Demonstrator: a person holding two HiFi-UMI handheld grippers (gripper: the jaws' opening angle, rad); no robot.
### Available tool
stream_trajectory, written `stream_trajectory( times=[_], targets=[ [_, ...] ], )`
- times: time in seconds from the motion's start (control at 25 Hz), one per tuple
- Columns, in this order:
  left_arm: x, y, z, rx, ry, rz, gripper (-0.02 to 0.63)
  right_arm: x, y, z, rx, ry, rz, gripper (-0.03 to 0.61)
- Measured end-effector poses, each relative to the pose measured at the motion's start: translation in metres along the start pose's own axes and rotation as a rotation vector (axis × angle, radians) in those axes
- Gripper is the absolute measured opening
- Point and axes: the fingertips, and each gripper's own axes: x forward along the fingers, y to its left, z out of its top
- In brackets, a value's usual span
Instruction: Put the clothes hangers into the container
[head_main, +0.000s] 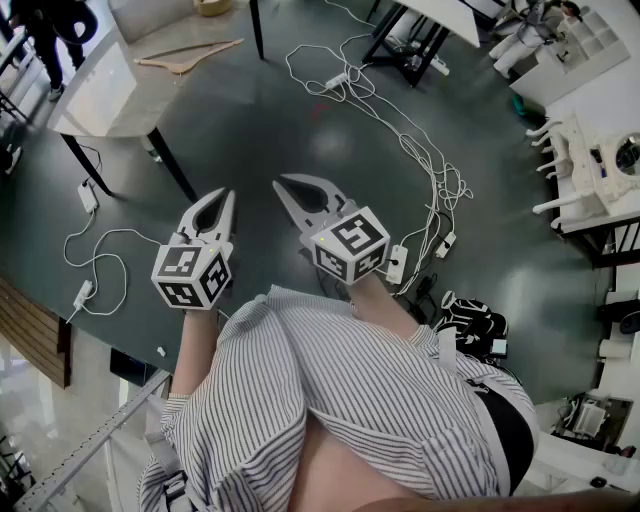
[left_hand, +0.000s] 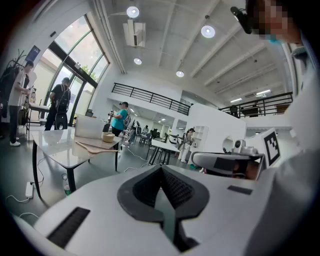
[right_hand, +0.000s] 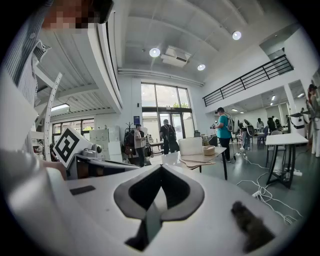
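Note:
Wooden clothes hangers lie on a pale table at the upper left, beside a white container. The left gripper view shows the hangers and the container far ahead; the right gripper view shows the same hangers and container. My left gripper and right gripper hang side by side over the dark floor, well short of the table. Both are shut and hold nothing, their jaws meeting tip to tip in each gripper view, left and right.
White cables and power strips trail across the floor between me and the table. A small bowl sits on the table by the hangers. A white table with equipment stands at the right. A black bag lies near my feet. People stand far off.

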Motion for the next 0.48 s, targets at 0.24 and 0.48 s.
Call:
stream_trajectory(
  times=[0.24,0.48],
  targets=[
    [0.006,-0.014,-0.003,0.001,0.006,-0.025,0.009,-0.001,0.003,-0.001,0.01,0.001,0.023,0.014],
    [0.01,-0.013,-0.005,0.004,0.007,-0.016,0.009,0.002,0.012,-0.001,0.011,-0.014,0.046,0.014]
  ],
)
